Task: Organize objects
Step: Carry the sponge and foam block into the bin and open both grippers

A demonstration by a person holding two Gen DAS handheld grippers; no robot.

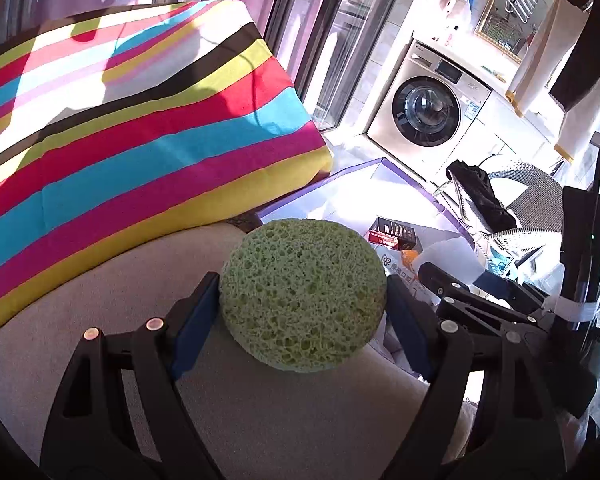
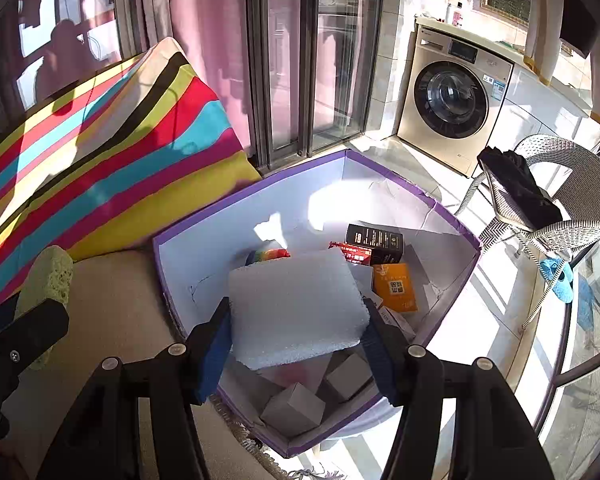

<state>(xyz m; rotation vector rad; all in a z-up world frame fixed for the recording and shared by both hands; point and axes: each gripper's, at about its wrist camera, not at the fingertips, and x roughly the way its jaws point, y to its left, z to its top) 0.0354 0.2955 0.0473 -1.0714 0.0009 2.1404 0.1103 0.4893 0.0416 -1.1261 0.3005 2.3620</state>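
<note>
Left claw (image 1: pixel 302 304): jaws closed on a round green porous sponge (image 1: pixel 303 294), held above the beige seat cushion (image 1: pixel 100 300) just left of the purple-rimmed cardboard box (image 2: pixel 452 276). Right claw (image 2: pixel 298 328): jaws closed on the two sides of a white rectangular foam block (image 2: pixel 296 312), which hangs over the open mouth of the box, near its front wall.

Contents of the box: a black carton (image 2: pixel 376 242), a red packet (image 2: pixel 352 254), an orange packet (image 2: pixel 396 290), a rainbow-striped item (image 2: pixel 270 254) at the back left, and small grey cartons (image 2: pixel 294 406) at the front. A multicoloured striped pillow (image 2: pixel 100 160) leans behind the seat, left of the box.

Likely step: both soft items go into the box. Risks, as judged here:
- The foam block is wide; released flat, it could land on the grey cartons and sit tilted or ride above the rim.
- The sponge compresses easily, so a squeezed grip may let it spring sideways on release and fall onto the seat instead of the box.
- The box appears to overhang the seat edge, though the fisheye view makes this uncertain; a push on its near wall could tip it.
</note>
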